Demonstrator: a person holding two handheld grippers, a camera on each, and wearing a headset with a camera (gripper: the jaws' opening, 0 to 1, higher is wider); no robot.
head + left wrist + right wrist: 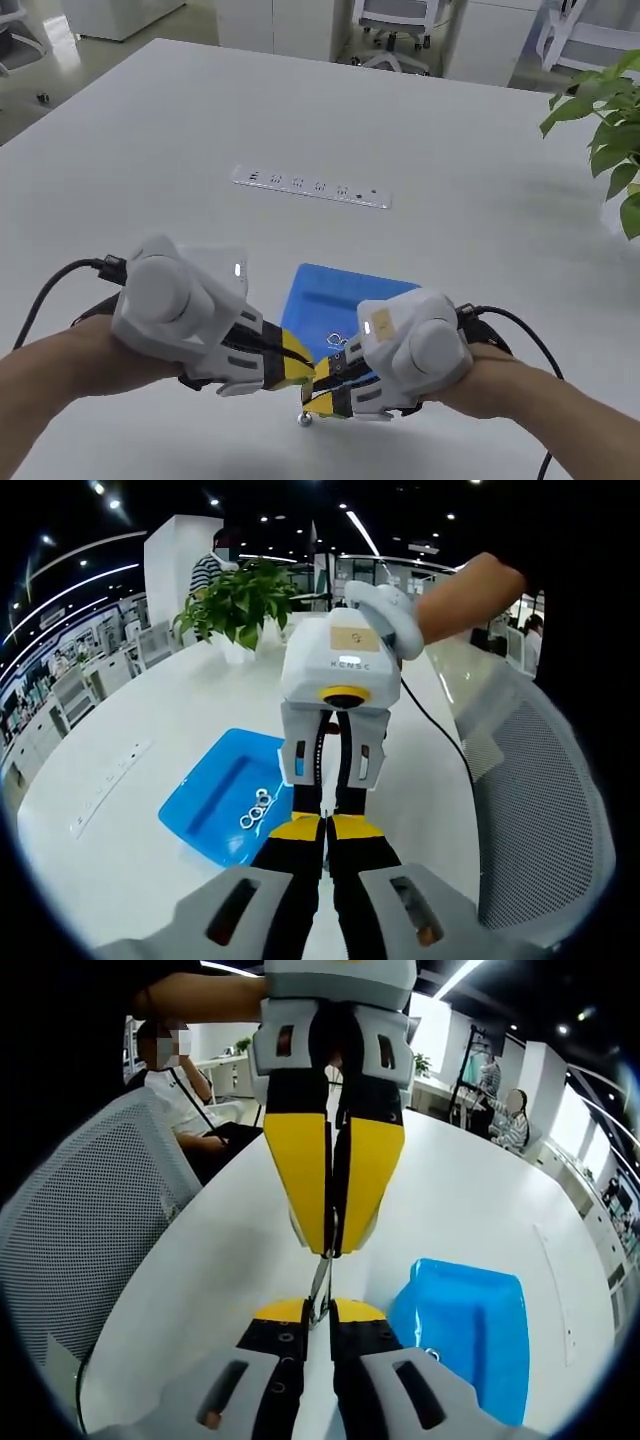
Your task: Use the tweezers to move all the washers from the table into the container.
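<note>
a broad white table [450, 170] takes up most of the head view, with a long white power strip [310, 187] lying well beyond the work; near the person's edge sits the container, a shallow rectangular blue plastic tray [215, 800], its near side just behind the two grippers; the left gripper [333, 1245], white-bodied with black fingers and yellow pads, and the matching right gripper [328, 805] point at each other tip to tip just in front of the tray; in the right gripper view a pair of thin silvery metal tweezers [322, 1275] runs from between the left gripper's yellow pads down into the right gripper's own jaws; both sets of jaws stand narrow, pinched on the tweezers, so the tool looks held from both ends; whether it is being passed over or re-seated i cannot tell; a small cluster of metal ring washers [258, 808] lies inside the tray, towards its near wall, touching one another; a tiny shiny thing [303, 418] sits on the table right under the meeting tips, either a last washer or the end of the tweezers, too small to tell; judging by this, most of the moving looks done, with at most that one piece left.
</note>
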